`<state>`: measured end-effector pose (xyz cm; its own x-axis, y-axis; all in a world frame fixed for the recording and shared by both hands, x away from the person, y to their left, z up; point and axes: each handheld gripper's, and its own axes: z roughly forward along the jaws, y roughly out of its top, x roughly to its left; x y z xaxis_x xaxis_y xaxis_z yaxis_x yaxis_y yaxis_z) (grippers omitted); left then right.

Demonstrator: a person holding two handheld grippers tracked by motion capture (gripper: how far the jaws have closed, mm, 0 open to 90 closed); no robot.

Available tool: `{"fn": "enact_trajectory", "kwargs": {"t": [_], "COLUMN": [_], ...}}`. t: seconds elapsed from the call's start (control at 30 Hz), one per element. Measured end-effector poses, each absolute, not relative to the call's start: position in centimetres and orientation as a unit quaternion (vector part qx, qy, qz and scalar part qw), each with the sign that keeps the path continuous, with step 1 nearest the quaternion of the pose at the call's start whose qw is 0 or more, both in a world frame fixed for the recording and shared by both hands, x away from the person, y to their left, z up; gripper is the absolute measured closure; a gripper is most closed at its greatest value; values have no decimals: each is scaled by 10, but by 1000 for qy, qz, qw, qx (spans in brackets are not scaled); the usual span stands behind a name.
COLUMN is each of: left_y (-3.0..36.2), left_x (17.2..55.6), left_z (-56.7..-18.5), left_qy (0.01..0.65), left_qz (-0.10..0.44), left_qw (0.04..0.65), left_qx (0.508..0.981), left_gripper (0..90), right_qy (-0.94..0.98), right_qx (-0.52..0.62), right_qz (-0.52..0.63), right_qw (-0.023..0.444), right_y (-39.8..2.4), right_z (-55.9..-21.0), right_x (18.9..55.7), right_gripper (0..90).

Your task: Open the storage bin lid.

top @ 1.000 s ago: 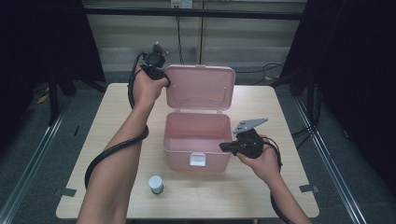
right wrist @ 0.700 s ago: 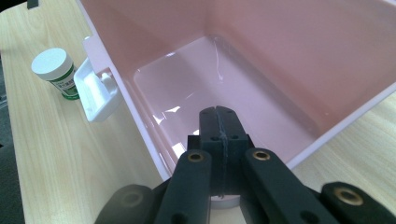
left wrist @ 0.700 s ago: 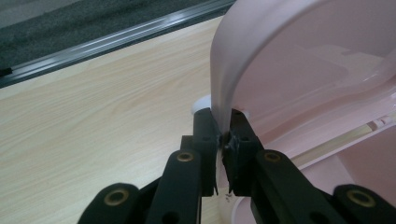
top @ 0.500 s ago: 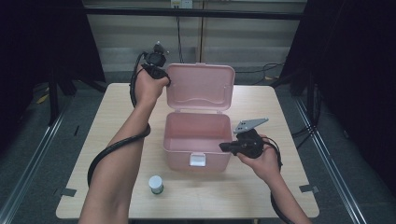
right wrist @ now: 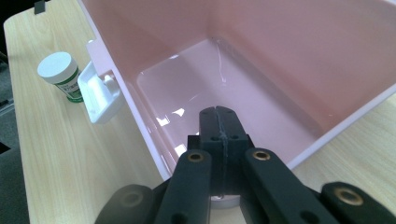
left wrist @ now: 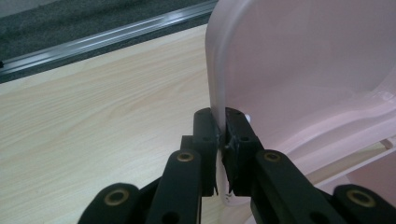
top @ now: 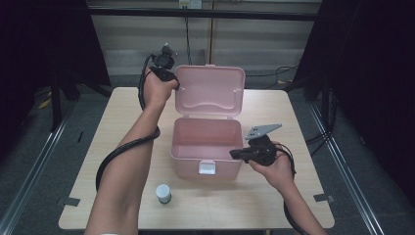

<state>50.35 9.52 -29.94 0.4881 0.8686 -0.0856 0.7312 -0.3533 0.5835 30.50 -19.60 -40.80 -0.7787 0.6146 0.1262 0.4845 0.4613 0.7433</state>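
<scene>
While the pink box (top: 208, 147) is seen in the middle of the tabletop (top: 293, 112), its lid (top: 210, 90) is stood up behind it, toward the far edge. Nothing is seen inside the box; its smooth pink floor is bare in the right gripper view. A white latch (right wrist: 99, 95) is fixed on the front wall. A little white-capped bottle (top: 163, 193) with a green label is stood near the front edge, to the left of the box and apart from it.

The left side edge of the lid is pinched by the left gripper (left wrist: 219, 135), one jaw on each side of the thin pink wall. The left arm is stretched far forward. The right gripper (right wrist: 219, 123) is pressed together with nothing between its jaws, and is held just over the right rim of the box by a hand (top: 274, 169) kept low by the box's right side.
</scene>
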Motion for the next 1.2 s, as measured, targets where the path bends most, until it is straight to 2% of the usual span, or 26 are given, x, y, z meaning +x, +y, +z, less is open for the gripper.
{"fn": "enact_trajectory", "kwargs": {"t": [1.2], "left_y": [91], "left_x": [530], "left_z": [-326], "left_qy": [511], "left_qz": [114], "left_qw": [276], "left_qx": [806], "left_gripper": [840], "right_qy": [847], "right_qx": [324], "right_qz": [414], "right_qw": [76], "right_y": [-197], "right_z": [-409], "right_x": [305], "right_gripper": [900]}}
